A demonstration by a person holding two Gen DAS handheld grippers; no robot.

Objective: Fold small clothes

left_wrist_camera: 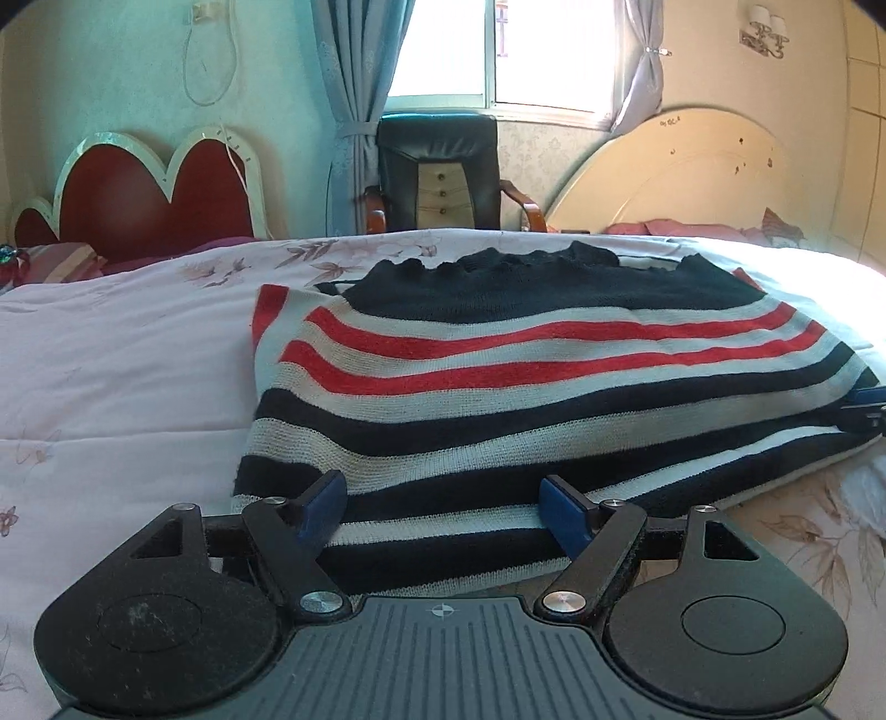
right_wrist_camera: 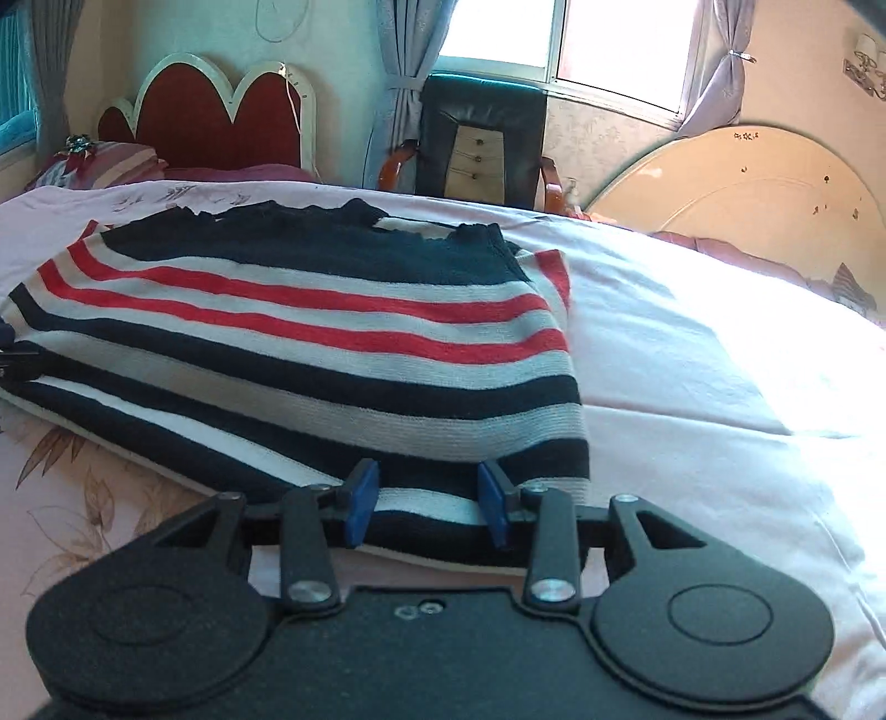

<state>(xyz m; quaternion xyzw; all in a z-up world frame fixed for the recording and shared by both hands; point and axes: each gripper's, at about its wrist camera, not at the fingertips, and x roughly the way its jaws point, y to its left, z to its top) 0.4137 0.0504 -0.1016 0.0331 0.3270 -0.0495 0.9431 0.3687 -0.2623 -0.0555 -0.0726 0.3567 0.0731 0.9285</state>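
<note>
The left gripper (left_wrist_camera: 443, 512) sat low at the near hem of the striped knit sweater (left_wrist_camera: 498, 376), its blue pads (left_wrist_camera: 321, 507) spread wide apart with the hem lying between them, nothing pinched. Whether the pads touched the knit could not be told. The right gripper (right_wrist_camera: 426, 501) did the same at its own end: blue pads (right_wrist_camera: 361, 498) parted, narrower than the left pair, straddling the sweater's (right_wrist_camera: 310, 332) near edge by its corner without clamping it.

Just ahead of both tongs the sweater lay flat, already doubled over itself, a lower layer showing beneath the top one along the near edge. Navy and pale bands ran closest to the tongs, then red and pale bands, then a solid navy part with a wavy trim at the far side. In the left view the right gripper's tip (left_wrist_camera: 866, 407) showed at the sweater's right edge.

Under it all spread the pale pink floral quilt (left_wrist_camera: 111, 360), sunlit to the right of the right gripper (right_wrist_camera: 720, 387). Beyond the sweater stood a black leather armchair (left_wrist_camera: 437, 171) with wooden arms, a curtained window (left_wrist_camera: 498, 50) behind it. Far left stood a red scalloped headboard (left_wrist_camera: 138, 194) with a pillow beside it; far right, a cream round tabletop (right_wrist_camera: 764, 188) leaned on edge.
</note>
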